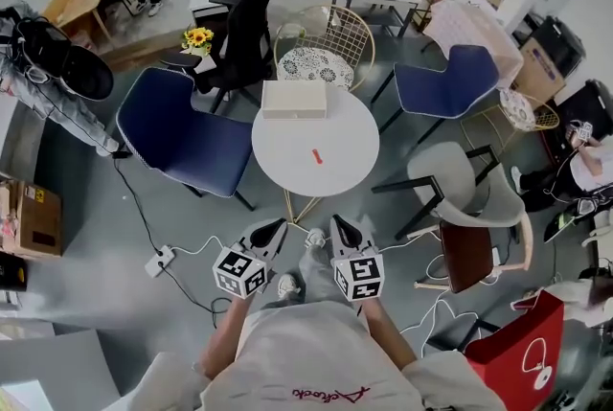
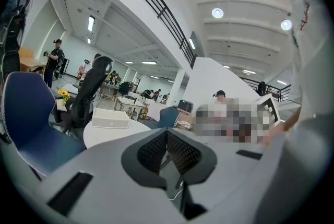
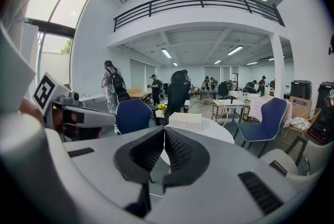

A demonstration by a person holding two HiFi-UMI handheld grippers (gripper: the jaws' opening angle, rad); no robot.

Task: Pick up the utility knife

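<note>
The utility knife (image 1: 316, 156) is a small red-orange piece lying alone on the round white table (image 1: 345, 170), right of its middle. Both grippers hang in front of my body, short of the table's near edge and apart from the knife. My left gripper (image 1: 276, 229) has its black ribbed jaws pressed together with nothing between them, as the left gripper view (image 2: 167, 132) shows. My right gripper (image 1: 341, 225) is shut and empty too (image 3: 164, 129). The jaws hide the knife in both gripper views.
A white box (image 1: 294, 99) sits at the table's far edge (image 3: 185, 120). Blue chairs (image 1: 182, 136) (image 1: 445, 83), a black office chair (image 1: 244, 35), a gold wire chair (image 1: 321, 50) and a grey chair (image 1: 460, 198) ring the table. Cables and a power strip (image 1: 159, 260) lie on the floor.
</note>
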